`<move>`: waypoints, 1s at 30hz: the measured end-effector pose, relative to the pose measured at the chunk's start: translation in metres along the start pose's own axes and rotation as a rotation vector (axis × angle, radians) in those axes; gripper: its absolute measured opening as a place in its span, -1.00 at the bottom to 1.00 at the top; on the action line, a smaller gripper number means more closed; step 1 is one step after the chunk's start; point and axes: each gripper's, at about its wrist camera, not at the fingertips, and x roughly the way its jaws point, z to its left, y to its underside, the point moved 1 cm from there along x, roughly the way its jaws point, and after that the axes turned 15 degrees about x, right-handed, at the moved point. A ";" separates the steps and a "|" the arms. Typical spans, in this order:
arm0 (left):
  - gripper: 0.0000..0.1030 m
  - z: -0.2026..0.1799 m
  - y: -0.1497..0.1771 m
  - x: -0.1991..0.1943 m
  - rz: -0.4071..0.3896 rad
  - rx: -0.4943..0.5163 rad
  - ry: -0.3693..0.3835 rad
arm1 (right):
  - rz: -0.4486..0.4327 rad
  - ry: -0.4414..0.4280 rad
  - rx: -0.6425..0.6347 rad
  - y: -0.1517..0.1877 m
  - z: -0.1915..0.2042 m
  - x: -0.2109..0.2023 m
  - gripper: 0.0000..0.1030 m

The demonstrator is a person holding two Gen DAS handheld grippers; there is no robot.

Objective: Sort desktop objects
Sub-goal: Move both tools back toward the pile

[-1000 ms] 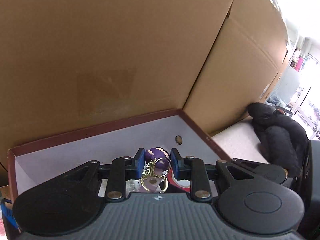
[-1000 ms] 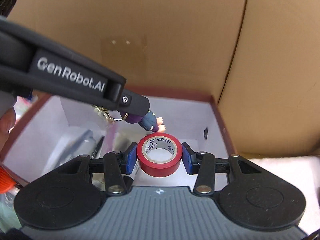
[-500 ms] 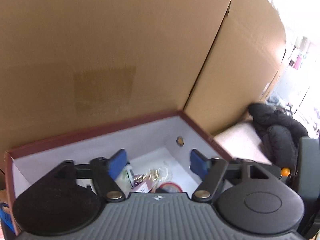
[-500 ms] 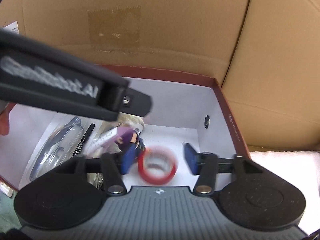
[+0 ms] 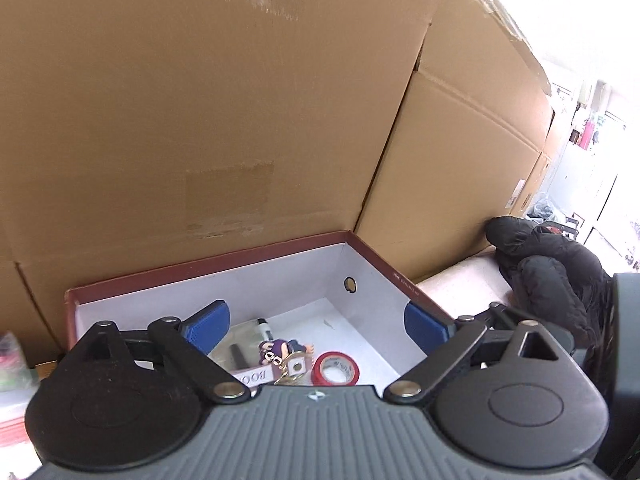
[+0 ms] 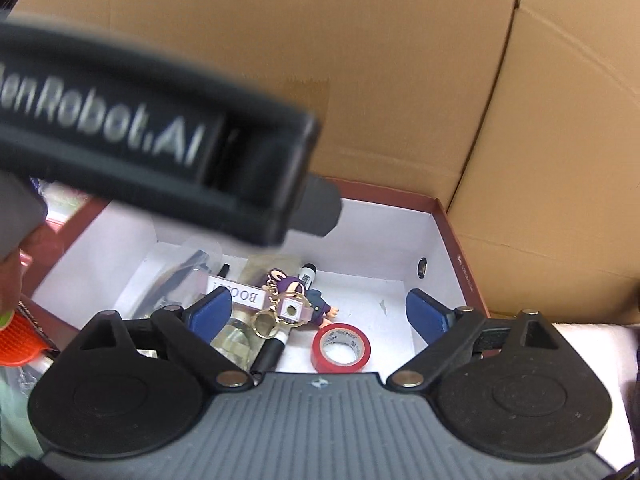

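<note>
A maroon-rimmed shoe box (image 6: 452, 232) with a white inside holds the sorted items. On its floor lie a red tape roll (image 6: 341, 347) (image 5: 335, 369), a purple figure keychain with a gold ring (image 6: 290, 300) (image 5: 282, 356), a black marker (image 6: 276, 350) and a white label card (image 6: 236, 294). My left gripper (image 5: 316, 328) hovers above the box, its jaws opening wide with nothing between them. My right gripper (image 6: 318, 316) is likewise above the box, jaws opening, and the tape roll lies loose on the floor below. The left gripper's black body (image 6: 160, 152) crosses the upper left of the right wrist view.
Large cardboard boxes (image 5: 240, 120) rise right behind the shoe box. A black jacket (image 5: 552, 272) lies on the white table surface (image 5: 460, 288) to the right. A clear plastic package (image 6: 168, 280) sits in the box's left part. Something orange (image 6: 16, 340) shows at the left edge.
The left gripper let go of the purple keychain and the right let go of the red tape; both now lie in the box. Both grippers opened wide and drew back and up.
</note>
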 end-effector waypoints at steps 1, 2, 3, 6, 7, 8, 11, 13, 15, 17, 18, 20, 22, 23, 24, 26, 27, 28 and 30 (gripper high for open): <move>0.89 -0.001 0.001 -0.005 -0.005 0.001 -0.003 | -0.006 0.004 -0.003 0.000 0.003 -0.005 0.78; 0.89 -0.001 0.002 -0.010 -0.009 -0.001 -0.006 | -0.011 0.007 -0.007 0.001 0.006 -0.010 0.78; 0.89 -0.001 0.002 -0.015 -0.013 -0.006 -0.007 | -0.015 0.010 -0.010 0.001 0.009 -0.016 0.78; 0.89 -0.003 0.003 -0.033 -0.024 -0.020 -0.002 | -0.028 0.010 -0.002 0.000 0.018 -0.034 0.79; 0.89 -0.005 0.004 -0.040 -0.029 -0.018 -0.003 | -0.033 0.007 0.004 0.000 0.021 -0.041 0.79; 0.89 -0.006 0.005 -0.046 -0.035 -0.013 -0.007 | -0.038 0.008 0.008 0.000 0.025 -0.047 0.79; 0.89 -0.013 0.010 -0.070 -0.057 0.015 -0.011 | -0.059 0.016 0.008 0.002 0.038 -0.070 0.79; 0.89 -0.017 0.015 -0.087 -0.064 0.029 -0.012 | -0.076 0.007 0.005 0.006 0.047 -0.086 0.80; 0.89 -0.019 0.024 -0.105 -0.071 0.034 -0.008 | -0.087 -0.009 0.005 0.012 0.057 -0.102 0.80; 0.89 -0.023 0.034 -0.120 -0.055 0.041 -0.030 | -0.098 -0.025 0.009 0.019 0.067 -0.117 0.81; 0.89 -0.025 0.040 -0.129 -0.047 0.047 -0.037 | -0.101 -0.033 0.013 0.023 0.072 -0.124 0.81; 0.89 -0.025 0.054 -0.149 -0.046 0.029 -0.044 | -0.111 -0.055 0.027 0.031 0.081 -0.140 0.81; 0.89 -0.023 0.069 -0.168 -0.037 -0.003 -0.038 | -0.115 -0.089 0.038 0.038 0.087 -0.151 0.82; 0.89 -0.021 0.076 -0.177 -0.030 -0.019 -0.044 | -0.123 -0.108 0.044 0.042 0.087 -0.157 0.82; 0.89 -0.020 0.084 -0.186 -0.030 -0.034 -0.057 | -0.129 -0.126 0.049 0.051 0.091 -0.166 0.84; 0.89 -0.020 0.101 -0.205 -0.039 -0.052 -0.086 | -0.135 -0.160 0.058 0.068 0.100 -0.178 0.85; 0.89 -0.021 0.110 -0.214 -0.044 -0.056 -0.096 | -0.140 -0.175 0.062 0.078 0.106 -0.183 0.85; 0.89 -0.021 0.118 -0.220 -0.046 -0.059 -0.102 | -0.144 -0.191 0.066 0.089 0.112 -0.187 0.85; 0.90 -0.020 0.136 -0.234 -0.053 -0.079 -0.118 | -0.136 -0.232 0.079 0.096 0.142 -0.206 0.85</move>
